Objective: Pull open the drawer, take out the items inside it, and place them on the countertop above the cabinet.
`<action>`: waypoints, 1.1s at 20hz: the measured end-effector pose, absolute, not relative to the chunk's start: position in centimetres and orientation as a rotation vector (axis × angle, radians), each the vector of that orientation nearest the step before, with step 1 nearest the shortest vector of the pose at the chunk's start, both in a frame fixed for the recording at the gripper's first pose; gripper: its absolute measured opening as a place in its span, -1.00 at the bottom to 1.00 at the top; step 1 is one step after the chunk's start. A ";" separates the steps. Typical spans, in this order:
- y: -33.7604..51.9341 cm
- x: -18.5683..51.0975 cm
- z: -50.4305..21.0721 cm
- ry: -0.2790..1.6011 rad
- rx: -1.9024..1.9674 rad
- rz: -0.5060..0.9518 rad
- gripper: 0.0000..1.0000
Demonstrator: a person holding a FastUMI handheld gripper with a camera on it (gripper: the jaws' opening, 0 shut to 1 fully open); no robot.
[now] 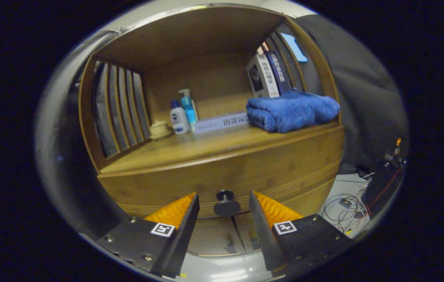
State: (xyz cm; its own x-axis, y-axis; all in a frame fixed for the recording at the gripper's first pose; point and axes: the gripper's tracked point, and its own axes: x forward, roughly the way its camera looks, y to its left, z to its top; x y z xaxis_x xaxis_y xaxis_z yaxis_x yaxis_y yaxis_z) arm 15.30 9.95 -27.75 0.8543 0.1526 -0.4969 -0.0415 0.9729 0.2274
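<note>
The gripper [224, 201] faces the drawer [222, 172] of a wooden cabinet [89, 117]; its fingers stand apart, holding nothing, with the round dark knob [226, 203] between their tips, untouched; the drawer looks closed, its contents hidden; on the countertop [190, 147] above lie a folded blue towel [290, 110], two bottles [183, 113], a small cup [159, 128], a sign [222, 122] and upright books [267, 75].
</note>
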 end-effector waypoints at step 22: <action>9.9 15.0 -30.4 0.601 0.127 0.137 -0.28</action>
